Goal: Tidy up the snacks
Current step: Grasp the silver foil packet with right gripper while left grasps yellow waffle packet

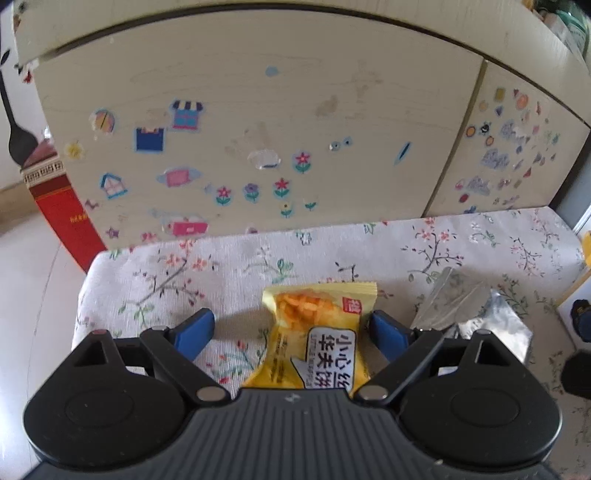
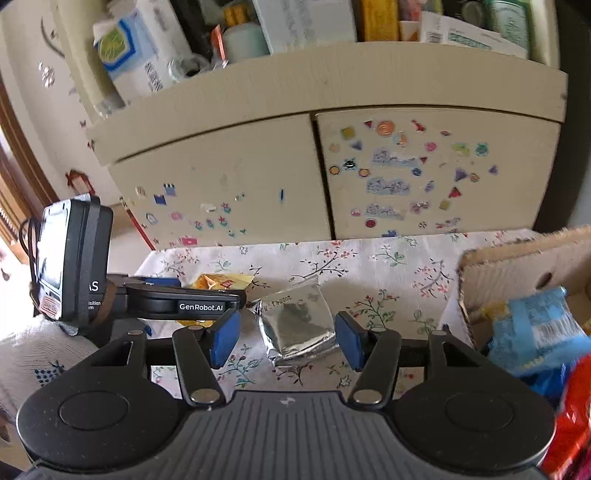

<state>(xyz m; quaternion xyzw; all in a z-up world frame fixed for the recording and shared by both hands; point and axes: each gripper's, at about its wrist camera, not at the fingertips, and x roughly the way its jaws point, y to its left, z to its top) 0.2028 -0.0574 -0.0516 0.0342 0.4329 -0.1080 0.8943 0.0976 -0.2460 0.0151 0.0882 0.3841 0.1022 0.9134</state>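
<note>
A yellow snack packet point(image 1: 314, 328) lies on the floral tablecloth point(image 1: 229, 266) between the blue pads of my left gripper point(image 1: 293, 330), which is open around it, the right pad close to its edge. A silver foil packet point(image 2: 295, 325) lies between the pads of my right gripper point(image 2: 286, 338), which is open and not touching it. The foil packet also shows right of the yellow one in the left wrist view point(image 1: 476, 314). The left gripper point(image 2: 147, 299) and a corner of the yellow packet point(image 2: 221, 282) show at left in the right wrist view.
A cardboard box point(image 2: 517, 266) at the right holds blue point(image 2: 532, 328) and red point(image 2: 572, 417) snack bags. A cream cabinet with stickers point(image 1: 258, 129) stands right behind the table. Its top shelf point(image 2: 258, 33) is cluttered. A red box point(image 1: 62, 206) stands at left on the floor.
</note>
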